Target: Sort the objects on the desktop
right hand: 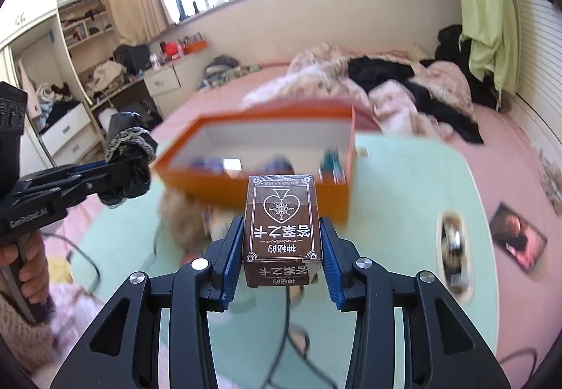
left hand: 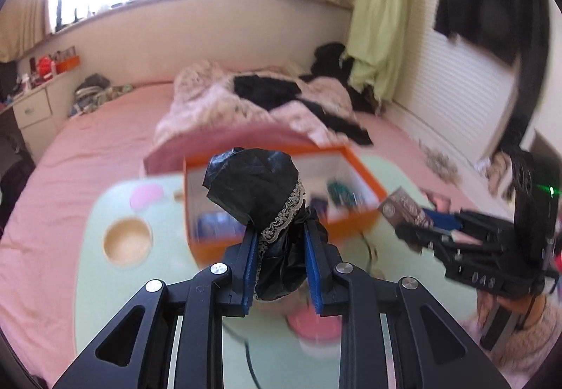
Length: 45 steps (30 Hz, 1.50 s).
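Two hand-held grippers are showing in each view. In the left wrist view, the left hand-held gripper (left hand: 279,231) is pinching one black bundle trimmed with lace (left hand: 260,192) tight between its blue pads, lifted clear of the pale green tabletop (left hand: 168,287), with one orange box (left hand: 354,224) sitting just beyond it. One wooden bowl (left hand: 127,241) and one pink disc (left hand: 147,196) are lying to the left, seen only here. The right hand-held gripper (left hand: 407,213) is holding one brown card box (left hand: 404,208) at the right edge.

In the right wrist view, the right hand-held gripper (right hand: 282,231) is clamping that card box upright, partly closed around it, in front of the orange box. Only here, one printed card (right hand: 518,243) is lying on the tabletop's right side, and a hand (right hand: 24,269) is gripping the left hand-held gripper's handle.
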{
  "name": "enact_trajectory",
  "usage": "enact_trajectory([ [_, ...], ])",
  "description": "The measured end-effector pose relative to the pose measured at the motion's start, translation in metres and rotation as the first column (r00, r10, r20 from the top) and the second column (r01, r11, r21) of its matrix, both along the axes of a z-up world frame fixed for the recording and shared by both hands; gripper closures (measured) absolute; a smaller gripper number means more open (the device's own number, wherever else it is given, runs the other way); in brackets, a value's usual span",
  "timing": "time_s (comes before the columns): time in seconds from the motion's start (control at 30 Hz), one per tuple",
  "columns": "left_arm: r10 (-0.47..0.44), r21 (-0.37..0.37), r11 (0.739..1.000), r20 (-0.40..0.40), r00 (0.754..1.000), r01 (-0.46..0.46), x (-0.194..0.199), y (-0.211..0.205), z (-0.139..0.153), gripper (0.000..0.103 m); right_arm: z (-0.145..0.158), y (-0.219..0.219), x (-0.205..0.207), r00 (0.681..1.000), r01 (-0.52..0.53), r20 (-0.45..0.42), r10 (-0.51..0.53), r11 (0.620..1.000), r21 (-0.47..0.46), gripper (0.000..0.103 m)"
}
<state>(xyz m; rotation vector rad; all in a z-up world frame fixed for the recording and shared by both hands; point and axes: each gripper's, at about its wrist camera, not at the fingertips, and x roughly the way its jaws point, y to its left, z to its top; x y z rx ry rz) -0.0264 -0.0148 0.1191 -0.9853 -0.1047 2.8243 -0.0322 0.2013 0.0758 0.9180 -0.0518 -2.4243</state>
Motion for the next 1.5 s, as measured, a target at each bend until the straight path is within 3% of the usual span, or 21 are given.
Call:
enact_trajectory([
  [0.1, 0.014, 0.006, 1.0, 0.012, 1.0, -0.014, -0.031, 0.0, 0.007, 0.08, 0.014, -0.016, -0.03, 1.0, 0.001, 0.022, 0.0, 1.0, -0.019, 0.061],
  [0.17, 0.045, -0.014, 0.999, 0.018, 0.999, -0.045, -0.053, 0.005, 0.002, 0.074, 0.016, -0.027, -0.048, 1.0, 0.021, 0.021, -0.021, 1.0, -0.011, 0.061],
  [0.23, 0.105, -0.056, 0.993, 0.031, 0.994, -0.103, -0.067, 0.007, -0.008, 0.032, 0.011, -0.037, -0.066, 0.998, 0.051, 0.026, -0.051, 0.999, 0.001, 0.059],
  [0.3, 0.178, -0.115, 0.978, 0.008, 0.984, -0.176, -0.067, 0.008, -0.015, 0.027, 0.003, -0.042, -0.076, 0.995, 0.083, 0.046, -0.084, 0.996, 0.035, 0.04],
  [0.43, 0.128, -0.098, 0.987, -0.031, 0.991, -0.131, -0.035, 0.006, -0.024, 0.016, -0.004, -0.034, -0.059, 0.99, 0.136, 0.026, -0.137, 0.99, 0.05, 0.035],
  [0.5, 0.114, -0.099, 0.988, -0.024, 0.993, -0.116, -0.015, 0.003, -0.029, 0.014, -0.004, -0.028, -0.038, 0.993, 0.121, -0.011, -0.121, 0.991, 0.05, 0.028],
  [0.57, 0.095, -0.085, 0.992, -0.005, 0.996, -0.095, 0.002, 0.0, -0.035, 0.014, -0.004, -0.024, -0.019, 0.996, 0.09, -0.027, -0.089, 0.995, 0.047, 0.028],
  [0.73, 0.012, -0.048, 0.999, 0.081, 0.997, -0.008, 0.052, 0.006, -0.063, 0.009, -0.021, -0.021, 0.027, 0.999, -0.028, 0.021, 0.027, 0.996, 0.089, 0.028],
  [0.87, 0.041, -0.124, 0.992, 0.126, 0.991, -0.025, 0.071, 0.014, -0.099, 0.006, -0.048, -0.022, 0.055, 0.997, -0.066, 0.044, 0.059, 0.984, 0.167, 0.028],
  [0.97, 0.088, -0.165, 0.985, 0.229, 0.97, -0.05, 0.06, 0.016, -0.129, 0.0, -0.068, -0.03, 0.055, 0.994, -0.078, 0.091, 0.057, 0.966, 0.246, 0.028],
  [1.07, 0.074, -0.167, 0.985, 0.231, 0.97, -0.036, 0.058, 0.016, -0.13, 0.0, -0.078, -0.033, 0.049, 0.992, -0.099, 0.109, 0.071, 0.953, 0.287, 0.0],
  [1.5, 0.073, -0.163, 0.986, 0.227, 0.971, -0.036, 0.06, 0.017, -0.132, 0.0, -0.081, -0.031, 0.053, 0.992, -0.104, 0.092, 0.081, 0.953, 0.283, 0.0],
])
